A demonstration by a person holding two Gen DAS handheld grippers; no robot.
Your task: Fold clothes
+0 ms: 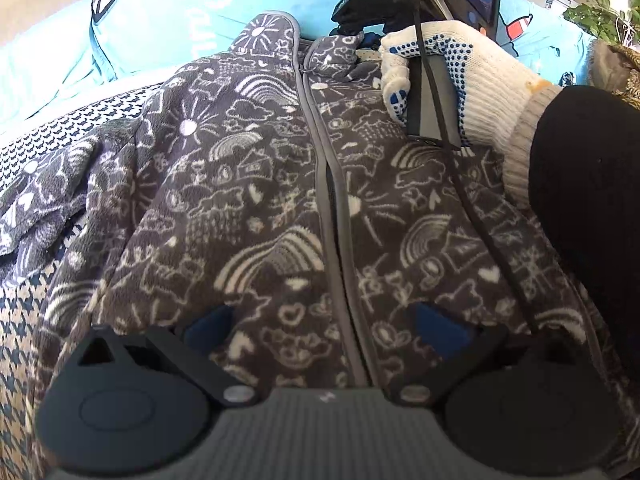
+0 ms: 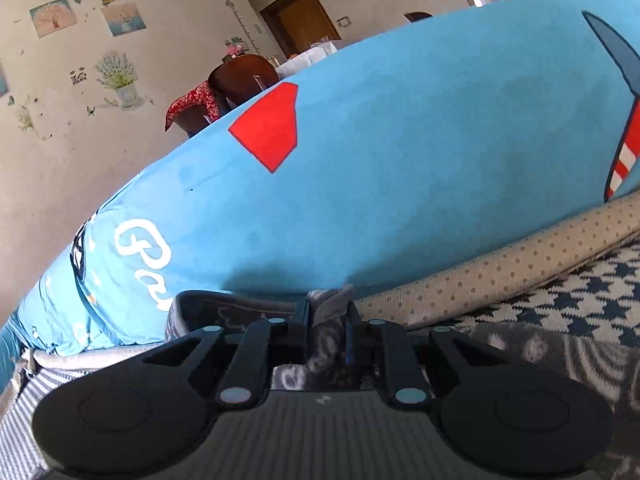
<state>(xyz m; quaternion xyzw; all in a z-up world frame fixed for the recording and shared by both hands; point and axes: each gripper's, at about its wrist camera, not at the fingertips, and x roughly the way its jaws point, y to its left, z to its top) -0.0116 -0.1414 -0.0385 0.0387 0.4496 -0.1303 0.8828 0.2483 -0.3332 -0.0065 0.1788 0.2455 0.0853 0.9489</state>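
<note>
Seemingly, right claw (image 2: 329, 332) around fleece (image 2: 326, 344).

White script "Pa" on blue cushion (image 2: 400, 160), rest of word hidden

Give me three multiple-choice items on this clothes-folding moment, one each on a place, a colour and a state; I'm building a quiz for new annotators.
1. Where does the jacket's zipper run in the left wrist view?
A. Between the left gripper's fingers
B. Far off to the left
C. Under the cushion

2. What colour is the big cushion behind the jacket?
A. Green
B. Light blue
C. Black

3. How stands the right gripper?
A. Wide open, holding nothing
B. Shut on the cushion
C. Shut on the fleece jacket

Key: 1 A, the zipper passes midway across the open left gripper; 2 B, light blue with a red patch; 3 C, patterned fleece is pinched between its fingers.
</note>
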